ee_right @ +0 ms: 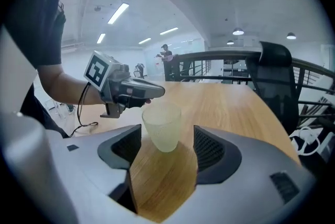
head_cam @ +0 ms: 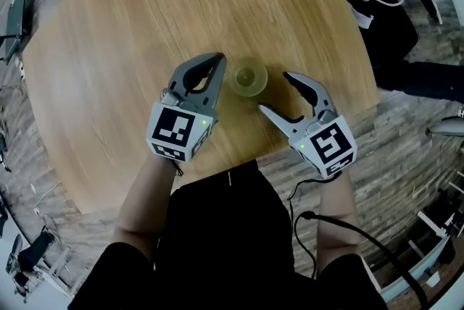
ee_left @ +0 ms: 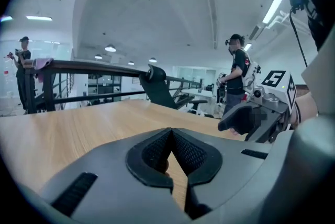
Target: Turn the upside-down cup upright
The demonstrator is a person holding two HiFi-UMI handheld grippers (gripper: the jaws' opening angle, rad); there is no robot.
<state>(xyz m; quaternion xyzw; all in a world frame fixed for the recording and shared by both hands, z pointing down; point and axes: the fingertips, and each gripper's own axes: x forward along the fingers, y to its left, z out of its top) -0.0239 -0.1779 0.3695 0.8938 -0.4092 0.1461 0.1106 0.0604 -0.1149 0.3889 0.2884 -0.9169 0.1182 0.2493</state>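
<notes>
One pale green translucent plastic cup (head_cam: 249, 78) seems to stand mouth up near the near edge of the round wooden table (head_cam: 145, 26), between the shut, empty left gripper (head_cam: 217, 58) and the wide-open right gripper (head_cam: 275, 92), whose careless sideways swing could tip it over.

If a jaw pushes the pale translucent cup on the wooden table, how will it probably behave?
The cup looks thin and translucent, so probably light; it may slide easily on the smooth table. It narrows toward its base, so a push near the rim could tip it. Being round, it would likely roll once tipped.
</notes>
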